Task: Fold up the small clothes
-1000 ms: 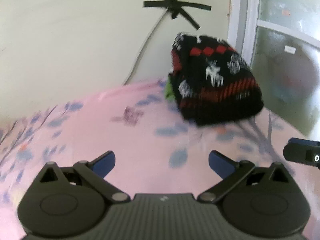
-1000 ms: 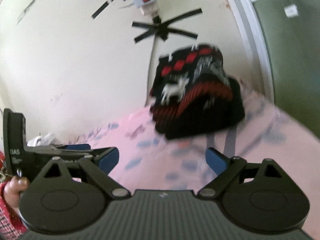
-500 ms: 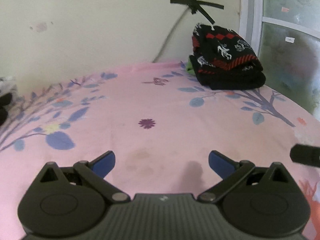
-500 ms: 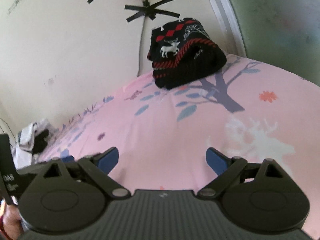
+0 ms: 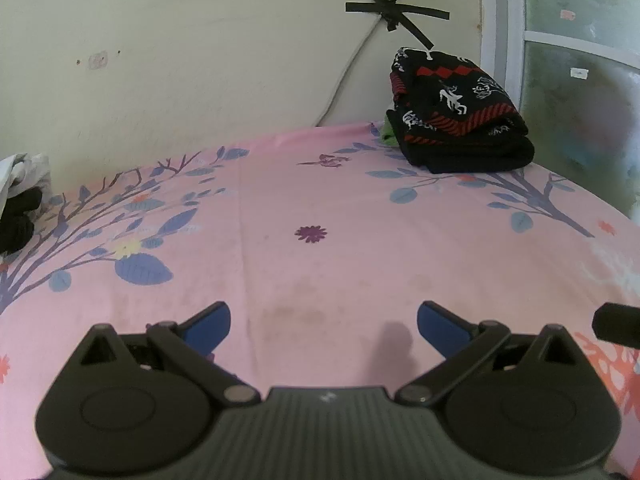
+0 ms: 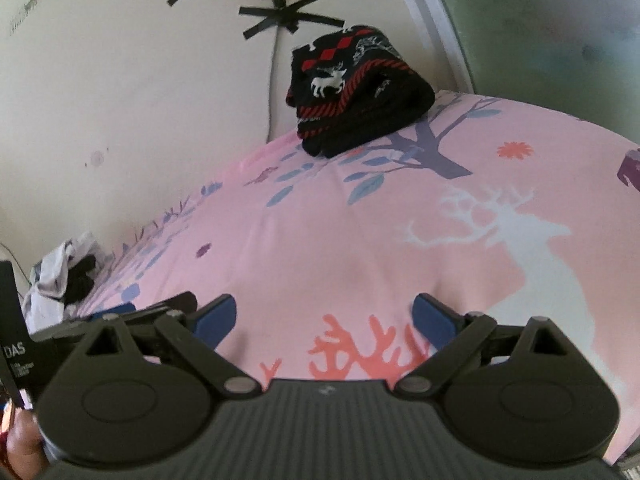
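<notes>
A folded black knit sweater (image 5: 456, 120) with red bands and white reindeer sits stacked at the bed's far right corner by the wall, on top of something green (image 5: 389, 133); the same sweater (image 6: 356, 96) shows in the right wrist view. My left gripper (image 5: 323, 322) hovers low over the pink sheet (image 5: 320, 208), open, nothing between its blue fingertips. My right gripper (image 6: 324, 318) is open too, empty, over the sheet's coral print. Both are well short of the sweater.
A heap of white and black clothes (image 6: 66, 276) lies at the bed's far left by the wall, also the clothes heap (image 5: 20, 200). A power strip and taped cable (image 5: 394, 8) hang on the wall. A frosted window (image 5: 580, 100) bounds the right. A hand (image 6: 16, 440) holds the left gripper.
Both grippers have pulled back and down from the folded sweater, which now looks smaller and farther off. Both stayed open.
</notes>
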